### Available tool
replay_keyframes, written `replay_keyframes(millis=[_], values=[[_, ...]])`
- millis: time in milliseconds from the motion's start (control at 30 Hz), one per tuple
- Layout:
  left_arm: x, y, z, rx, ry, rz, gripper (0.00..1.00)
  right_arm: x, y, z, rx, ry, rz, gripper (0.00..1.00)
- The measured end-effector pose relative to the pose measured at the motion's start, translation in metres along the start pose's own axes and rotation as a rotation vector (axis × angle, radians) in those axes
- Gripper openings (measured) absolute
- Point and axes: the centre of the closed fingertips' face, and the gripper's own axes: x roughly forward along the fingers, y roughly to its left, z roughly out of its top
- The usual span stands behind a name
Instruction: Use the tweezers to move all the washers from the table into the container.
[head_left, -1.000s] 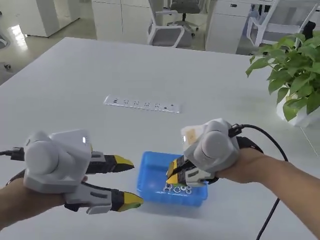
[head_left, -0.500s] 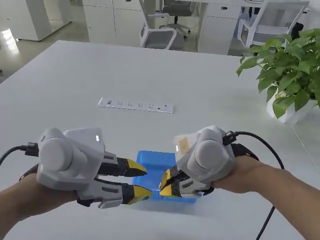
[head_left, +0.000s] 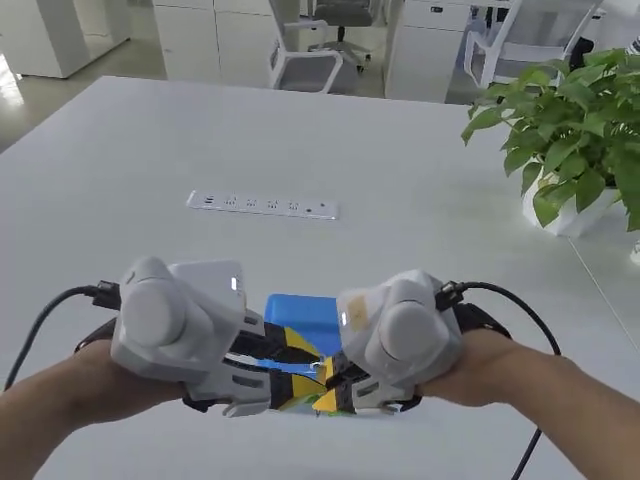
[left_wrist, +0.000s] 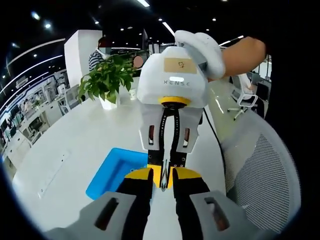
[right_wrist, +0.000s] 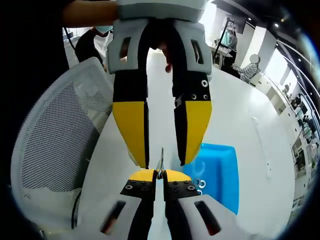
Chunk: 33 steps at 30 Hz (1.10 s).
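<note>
My right gripper (right_wrist: 161, 176) is shut on thin metal tweezers (left_wrist: 164, 181) that point toward my left gripper. My left gripper (left_wrist: 163, 175) faces it head-on. Its yellow-tipped jaws stand open on either side of the tweezers' tips without touching them. In the head view the left gripper (head_left: 298, 378) and right gripper (head_left: 328, 388) meet tip to tip above the near edge of the blue container (head_left: 300, 310). Several small metal washers (right_wrist: 198, 184) lie inside the container (right_wrist: 220, 170). Both grippers hide the table just in front of the container.
A white power strip (head_left: 262, 205) lies on the white table (head_left: 150, 140) beyond the container. A potted plant (head_left: 570, 140) stands at the far right. A mesh office chair (right_wrist: 55, 140) is near the table's edge. Chairs and cabinets stand behind the table.
My left gripper has moved right and my right gripper left until they meet over the container's near edge. The left jaws now straddle the tweezers. The head camera has shifted.
</note>
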Motion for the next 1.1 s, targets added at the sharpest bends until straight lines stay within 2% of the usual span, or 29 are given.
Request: replay_keyframes(millis=[333, 633, 767, 1100], values=[[0.004, -0.006, -0.002, 0.037, 0.012, -0.036, 0.07, 0.000, 0.001, 0.002, 0.003, -0.007, 0.000, 0.06], [-0.001, -0.006, -0.003, 0.042, 0.002, -0.035, 0.06, 0.000, 0.001, 0.003, -0.010, -0.019, -0.008, 0.06], [-0.004, -0.007, -0.008, 0.023, 0.002, -0.041, 0.06, 0.000, 0.003, 0.002, -0.016, -0.019, -0.006, 0.06], [-0.005, -0.015, -0.033, 0.014, 0.078, -0.084, 0.06, -0.001, 0.012, -0.008, -0.020, 0.007, 0.009, 0.05]])
